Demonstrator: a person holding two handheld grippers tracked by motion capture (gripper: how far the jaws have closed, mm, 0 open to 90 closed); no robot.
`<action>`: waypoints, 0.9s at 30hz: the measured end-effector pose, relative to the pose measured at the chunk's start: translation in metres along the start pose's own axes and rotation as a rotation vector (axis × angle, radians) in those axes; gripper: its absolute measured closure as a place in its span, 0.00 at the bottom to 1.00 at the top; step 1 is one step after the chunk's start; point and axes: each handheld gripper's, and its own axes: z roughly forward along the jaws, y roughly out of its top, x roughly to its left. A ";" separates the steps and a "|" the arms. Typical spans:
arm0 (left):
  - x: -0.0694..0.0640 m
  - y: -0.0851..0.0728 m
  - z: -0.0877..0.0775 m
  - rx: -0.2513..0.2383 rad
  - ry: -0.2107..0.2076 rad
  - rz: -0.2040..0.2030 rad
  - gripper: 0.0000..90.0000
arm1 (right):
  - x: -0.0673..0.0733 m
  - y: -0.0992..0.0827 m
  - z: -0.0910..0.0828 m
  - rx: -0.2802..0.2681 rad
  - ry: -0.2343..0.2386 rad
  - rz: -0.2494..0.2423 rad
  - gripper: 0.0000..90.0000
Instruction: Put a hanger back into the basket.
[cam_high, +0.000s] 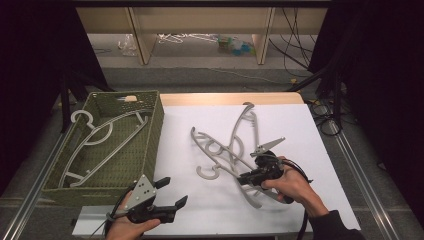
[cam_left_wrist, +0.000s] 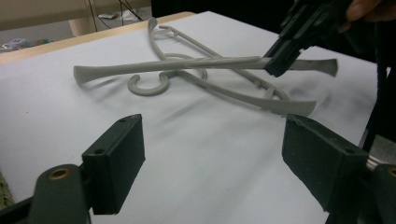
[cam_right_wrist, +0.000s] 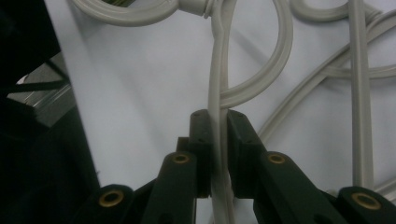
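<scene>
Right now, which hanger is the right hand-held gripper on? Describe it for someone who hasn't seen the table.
On the white table, right of the green basket, grey hangers lie crossed in a pile. The held hanger sits on top of the pile, its arm pinched in the right hand-held gripper. In the left gripper view it hangs lifted, level above its neighbours, which lie flat.

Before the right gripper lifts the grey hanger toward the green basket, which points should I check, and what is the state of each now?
1. Right gripper shut on the held hanger: ok.
2. Held hanger free of the second hanger: not ok, they cross.
3. Left gripper open and apart from the hangers: ok.
4. Green basket has room: ok, one hanger in the basket lies flat.
5. Grip balanced: cannot tell.
</scene>
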 end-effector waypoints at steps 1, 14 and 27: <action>0.000 0.000 0.002 0.005 0.001 0.007 0.24 | 0.002 -0.002 -0.001 -0.001 0.003 -0.005 0.91; -0.002 0.017 0.040 0.158 0.030 0.286 0.31 | 0.022 -0.014 -0.008 0.049 0.096 -0.118 0.91; 0.002 0.026 0.072 0.263 -0.104 0.439 0.37 | 0.027 -0.021 -0.014 0.074 0.158 -0.175 0.91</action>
